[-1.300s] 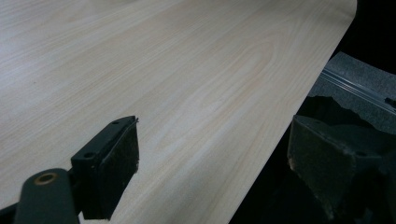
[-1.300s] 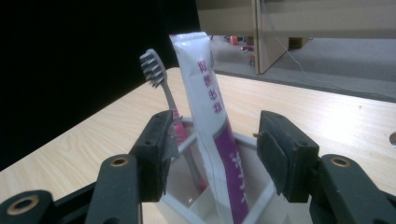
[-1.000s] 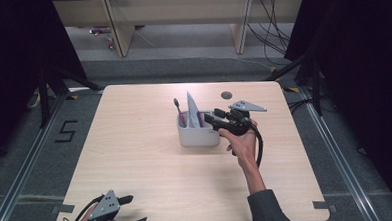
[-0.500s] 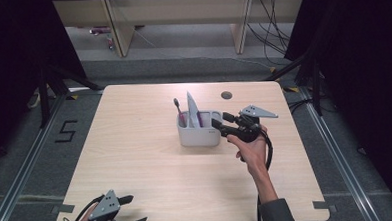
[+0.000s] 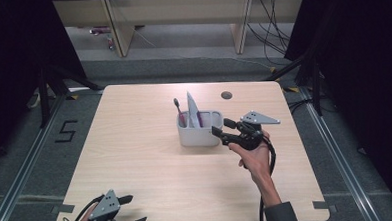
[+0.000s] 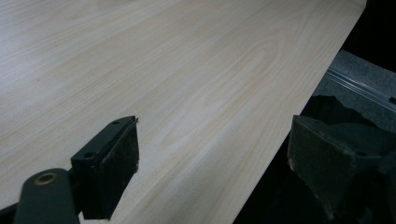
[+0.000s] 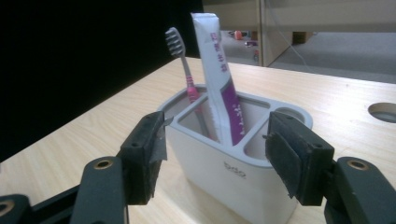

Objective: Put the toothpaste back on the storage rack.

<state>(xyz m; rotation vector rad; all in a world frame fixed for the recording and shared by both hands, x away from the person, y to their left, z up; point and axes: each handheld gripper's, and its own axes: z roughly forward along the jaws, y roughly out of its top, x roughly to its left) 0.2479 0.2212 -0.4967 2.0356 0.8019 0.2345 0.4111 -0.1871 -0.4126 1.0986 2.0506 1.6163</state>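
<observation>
Right gripper [image 5: 224, 130] is sitting just beside the grey holder [image 5: 199, 132], jaws apart and just been opening, nothing between them.

The holder is standing mid-bench [image 5: 151, 167] with toothbrush [image 7: 183, 63] and toothpaste tube [image 7: 219, 77]; likely light, stiff, slippery plastic, best gripped by its rim. Left gripper [image 5: 129, 211], well apart at the near edge, is resting with jaws apart; dark room around.

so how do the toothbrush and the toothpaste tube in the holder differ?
The toothbrush is a thin pink-and-grey stick with bristles on top; the toothpaste tube is a broad, flat white-and-purple pack. The toothpaste tube reaches higher than the toothbrush. The toothbrush sits nearer the holder's far end, the toothpaste tube nearer its divider. Both stand about upright in the same large compartment, each with some pink or purple on it, untouched by the open right gripper.
</observation>
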